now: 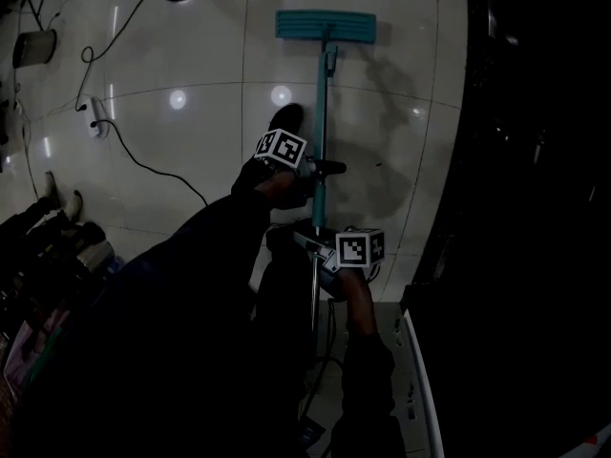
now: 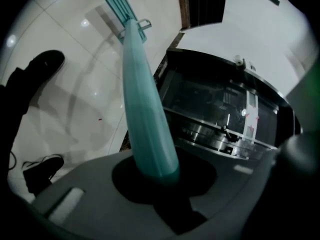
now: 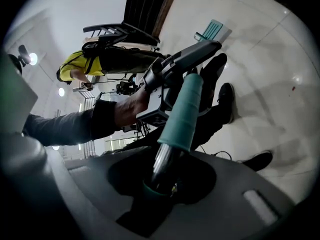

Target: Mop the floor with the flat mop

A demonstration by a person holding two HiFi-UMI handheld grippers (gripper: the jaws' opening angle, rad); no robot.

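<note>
Flat mop [image 1: 326, 27] lay with its head flat on the tiled floor [image 1: 191, 55], well ahead of the person. Left gripper [image 1: 320, 168] was clamped round the teal handle [image 1: 323, 113]. Right gripper [image 1: 313, 244] was clamped on the bare metal end nearer the body. Judgement: a clean stroke needs both grips firm and the head flat, pushed in straight overlapping passes. Obstacles: white cable [image 1: 143, 165] and socket block [image 1: 95, 120] to the left, shoes [image 1: 59, 203] beyond them, dark cabinet [image 2: 225, 109] close on the right
</note>
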